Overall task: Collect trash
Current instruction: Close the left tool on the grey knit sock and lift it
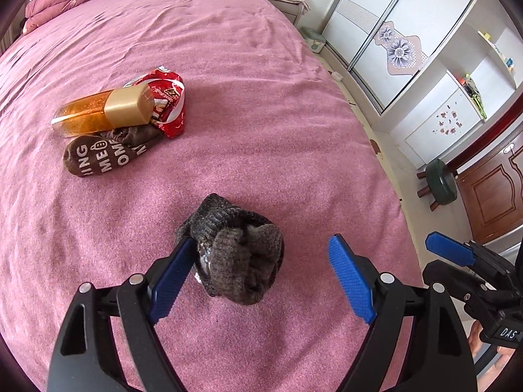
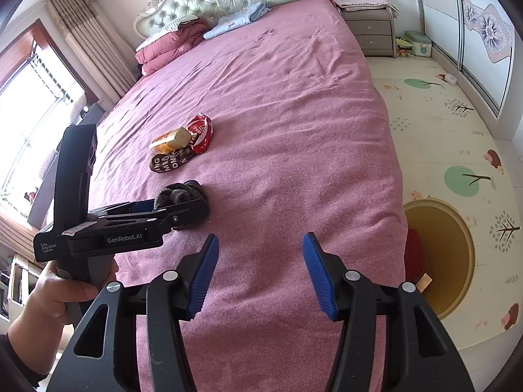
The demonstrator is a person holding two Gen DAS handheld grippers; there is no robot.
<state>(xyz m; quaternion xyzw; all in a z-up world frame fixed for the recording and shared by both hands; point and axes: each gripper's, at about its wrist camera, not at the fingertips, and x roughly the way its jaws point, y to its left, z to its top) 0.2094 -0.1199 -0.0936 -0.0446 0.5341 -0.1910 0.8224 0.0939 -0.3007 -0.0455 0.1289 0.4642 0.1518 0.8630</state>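
A crumpled grey-brown sock [image 1: 237, 254] lies on the pink bed [image 1: 261, 114] between the open fingers of my left gripper [image 1: 261, 274]; the left finger touches it, the right finger is apart. Farther off lie a red snack wrapper [image 1: 166, 101], an orange bottle with a gold cap [image 1: 101, 112] and a brown lettered sock [image 1: 104, 156], touching each other. In the right wrist view the same pile shows: wrapper [image 2: 201, 132], bottle [image 2: 170, 142], sock [image 2: 168, 163]. My right gripper [image 2: 260, 268] is open and empty above the bed's near part, right of the left gripper [image 2: 183, 207].
A round yellow bin [image 2: 438, 254] with a red item inside stands on the play mat [image 2: 457, 130] right of the bed. Folded quilts [image 2: 170, 45] lie by the headboard. A nightstand [image 2: 369, 32], wardrobe [image 1: 392, 32] and a green stool [image 1: 439, 183] line the right side.
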